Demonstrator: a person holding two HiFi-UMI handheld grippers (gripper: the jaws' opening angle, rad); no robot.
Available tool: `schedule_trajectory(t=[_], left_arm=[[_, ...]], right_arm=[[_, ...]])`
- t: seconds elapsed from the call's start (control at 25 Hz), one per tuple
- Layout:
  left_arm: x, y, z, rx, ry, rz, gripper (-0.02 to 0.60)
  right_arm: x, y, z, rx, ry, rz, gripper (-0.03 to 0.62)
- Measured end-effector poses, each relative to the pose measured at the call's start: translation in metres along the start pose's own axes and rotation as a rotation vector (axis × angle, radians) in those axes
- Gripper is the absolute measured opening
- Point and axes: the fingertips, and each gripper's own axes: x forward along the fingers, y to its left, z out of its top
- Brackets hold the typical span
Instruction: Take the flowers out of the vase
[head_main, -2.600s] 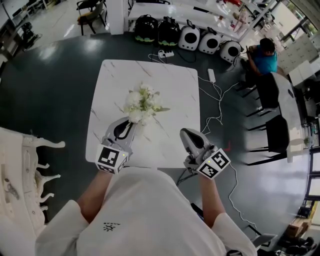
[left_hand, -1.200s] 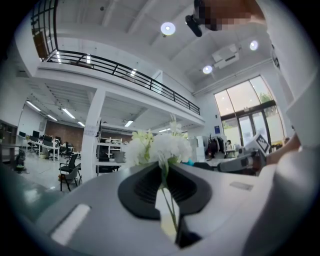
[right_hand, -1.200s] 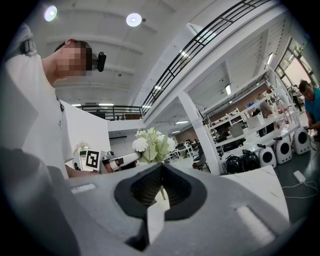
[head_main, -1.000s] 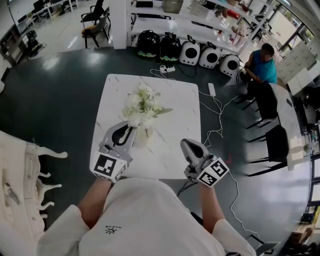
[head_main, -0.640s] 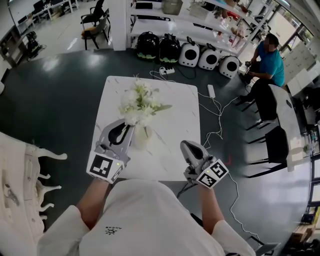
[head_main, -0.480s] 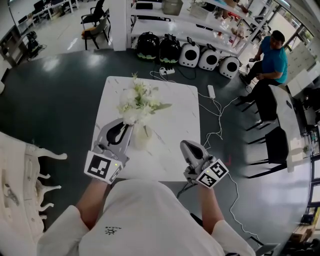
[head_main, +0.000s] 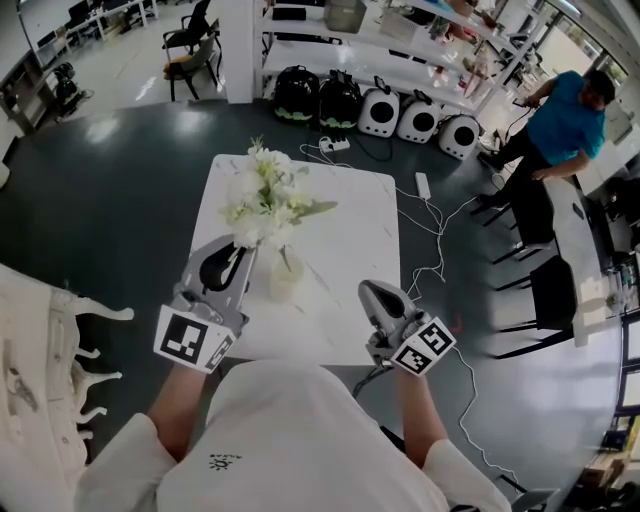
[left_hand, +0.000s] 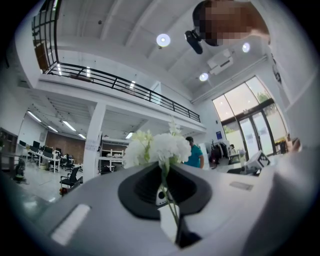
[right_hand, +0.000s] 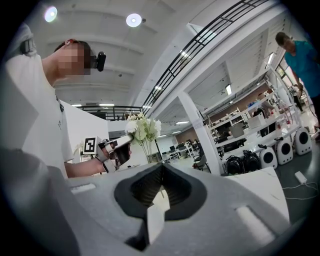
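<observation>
Left gripper (head_main: 243, 252) is clamped on the white flowers' (head_main: 258, 195) stems above the vase (head_main: 285, 283); right gripper (head_main: 372, 293), closed and empty, is over the table's (head_main: 355, 215) near-right corner.

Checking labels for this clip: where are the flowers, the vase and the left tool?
flowers (head_main: 262, 195), head view, white blooms.
vase (head_main: 284, 284), head view, its body.
left tool (head_main: 246, 250), head view, between its fingertips.

Workshop floor: a white marble table (head_main: 350, 215) stands on dark flooring (head_main: 120, 190). Beyond its far edge, two black bags (head_main: 297, 85) and three white carriers (head_main: 420, 113) line up before shelving (head_main: 310, 35), with a power strip (head_main: 334, 143) just in front. Cables (head_main: 435, 222) trail right of the table. Far right, a person in a teal shirt (head_main: 568, 108) stands near black chairs (head_main: 545, 270). A carved white chair (head_main: 45, 340) sits near left.
</observation>
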Motion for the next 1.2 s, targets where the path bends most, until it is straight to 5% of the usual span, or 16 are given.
schedule_trajectory(t=[0.68, 1.2], left_arm=[[-0.035, 0.044, 0.021, 0.004, -0.012, 0.108, 0.006], [-0.046, 0.053, -0.014, 0.014, 0.065, 0.157, 0.006]], right_arm=[[0.010, 0.005, -0.003, 0.003, 0.007, 0.017, 0.002], [0.013, 0.003, -0.003, 0.000, 0.017, 0.028, 0.002]])
